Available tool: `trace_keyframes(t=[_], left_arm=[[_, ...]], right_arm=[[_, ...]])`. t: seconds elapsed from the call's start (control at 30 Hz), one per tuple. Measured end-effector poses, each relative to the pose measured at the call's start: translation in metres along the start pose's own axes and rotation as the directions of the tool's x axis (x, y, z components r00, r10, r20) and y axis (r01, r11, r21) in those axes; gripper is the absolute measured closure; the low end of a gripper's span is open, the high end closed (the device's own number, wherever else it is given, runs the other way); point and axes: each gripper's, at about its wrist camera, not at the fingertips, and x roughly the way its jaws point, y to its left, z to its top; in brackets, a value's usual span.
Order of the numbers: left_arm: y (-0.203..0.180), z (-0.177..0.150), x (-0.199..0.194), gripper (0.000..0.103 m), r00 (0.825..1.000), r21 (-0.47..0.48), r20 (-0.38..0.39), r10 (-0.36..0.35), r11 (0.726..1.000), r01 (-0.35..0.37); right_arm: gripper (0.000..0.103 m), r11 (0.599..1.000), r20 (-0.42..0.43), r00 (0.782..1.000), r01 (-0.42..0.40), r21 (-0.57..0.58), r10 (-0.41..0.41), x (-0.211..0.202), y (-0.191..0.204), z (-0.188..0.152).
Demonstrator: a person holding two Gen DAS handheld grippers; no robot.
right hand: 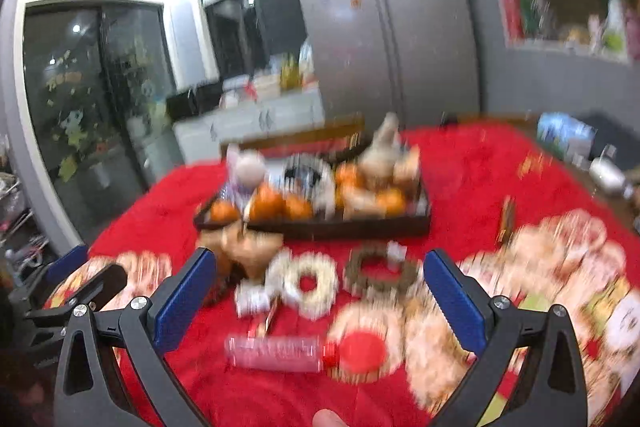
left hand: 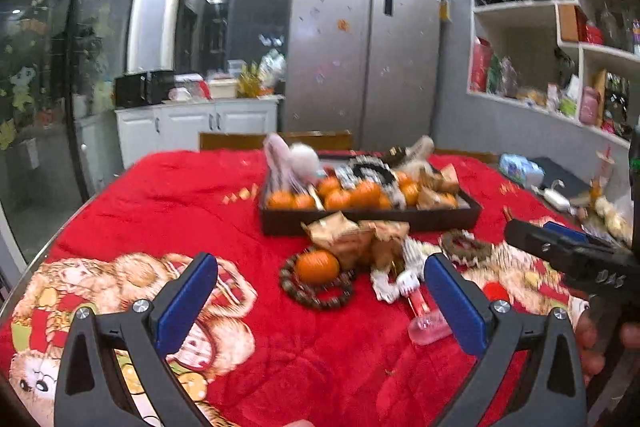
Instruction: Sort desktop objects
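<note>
A dark tray (left hand: 360, 221) on the red tablecloth holds oranges, plush toys and wrapped snacks; it also shows in the right wrist view (right hand: 320, 227). In front of it lie an orange (left hand: 317, 265) inside a dark bead bracelet (left hand: 316, 297), brown snack packets (left hand: 352, 237), a white bracelet (right hand: 308, 285), a brown wreath-like ring (right hand: 380, 273) and a small clear bottle with a red cap (right hand: 280, 353). My left gripper (left hand: 320, 299) is open and empty above the cloth, short of the orange. My right gripper (right hand: 320, 303) is open and empty above the bottle.
The right gripper's body (left hand: 572, 255) shows at the right of the left wrist view. A blue packet (left hand: 520, 167) and other clutter lie at the table's far right. A fridge (left hand: 360, 47), white cabinets and wall shelves stand behind the table. The right wrist view is blurred.
</note>
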Motion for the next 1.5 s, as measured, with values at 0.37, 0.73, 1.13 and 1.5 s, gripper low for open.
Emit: trace_keyframes(t=[0.37, 0.73, 1.13, 1.5], left_arm=[[-0.006, -0.001, -0.004, 0.000, 1.000, 0.027, 0.028, 0.007, 1.000, -0.008], [-0.007, -0.003, -0.005, 0.000, 1.000, 0.030, 0.017, -0.012, 0.999, 0.012], [0.000, -0.004, -0.001, 0.000, 1.000, -0.008, 0.008, -0.012, 1.000, 0.012], [0.000, -0.005, 0.001, 0.000, 1.000, -0.006, -0.003, -0.020, 1.000, 0.020]], right_arm=[[0.000, 0.995, -0.096, 0.992, 0.091, 0.043, -0.086, 0.018, -0.009, -0.026], [0.000, 0.997, -0.116, 0.991, 0.071, 0.001, -0.070, 0.022, 0.002, -0.025], [0.000, 0.999, -0.129, 0.991, 0.048, 0.017, -0.045, 0.023, -0.002, -0.026], [0.000, 0.999, -0.136, 0.990, 0.038, 0.014, -0.036, 0.023, 0.001, -0.027]])
